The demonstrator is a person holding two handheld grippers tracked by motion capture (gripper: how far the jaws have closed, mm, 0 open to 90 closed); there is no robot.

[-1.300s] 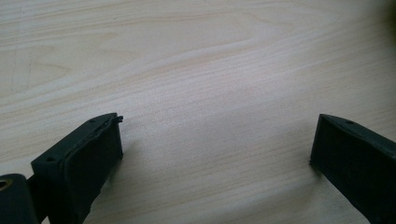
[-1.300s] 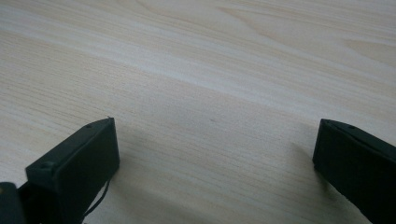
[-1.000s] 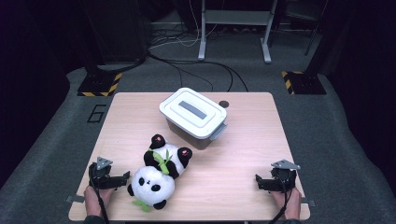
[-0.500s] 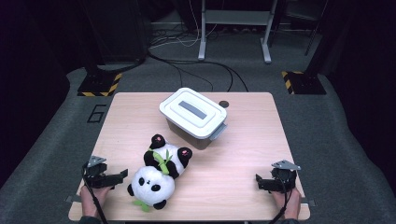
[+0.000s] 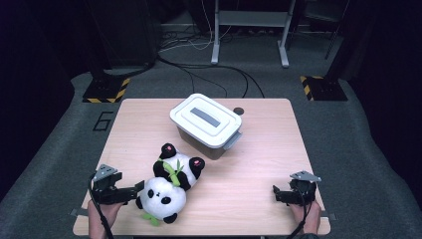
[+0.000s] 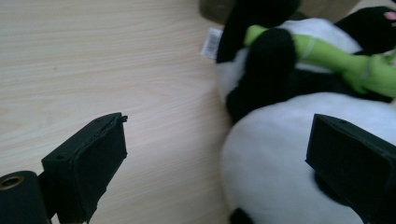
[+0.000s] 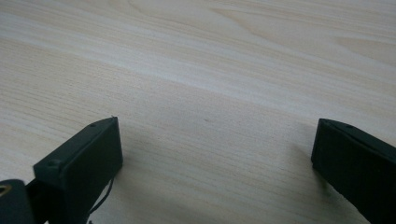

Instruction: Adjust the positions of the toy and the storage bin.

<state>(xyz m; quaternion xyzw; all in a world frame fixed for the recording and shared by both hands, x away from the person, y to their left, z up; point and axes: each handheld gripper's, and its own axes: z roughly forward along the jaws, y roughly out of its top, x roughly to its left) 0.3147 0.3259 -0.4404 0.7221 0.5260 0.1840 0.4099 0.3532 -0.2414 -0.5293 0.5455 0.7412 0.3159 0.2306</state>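
Note:
A plush panda (image 5: pixel 171 186) with a green bamboo sprig lies on its back near the front left of the wooden table (image 5: pixel 263 164). My left gripper (image 5: pixel 133 192) is open right beside the panda's white head, jaws pointing at it. In the left gripper view the white head (image 6: pixel 280 158) sits partly between the spread jaws, with the bamboo (image 6: pixel 345 58) beyond. A white-lidded grey storage box (image 5: pixel 206 124) stands shut behind the panda. My right gripper (image 5: pixel 278 193) rests open at the front right, over bare wood (image 7: pixel 210 93).
A small dark round spot (image 5: pixel 239 110) sits on the table behind the box. Off the table's far side are cables, a metal stand (image 5: pixel 249 30) and yellow-black striped bases (image 5: pixel 104 89) on the grey floor.
My left gripper first drew back toward the left, then came right again up to the panda's head. The right gripper, panda and box have stayed put.

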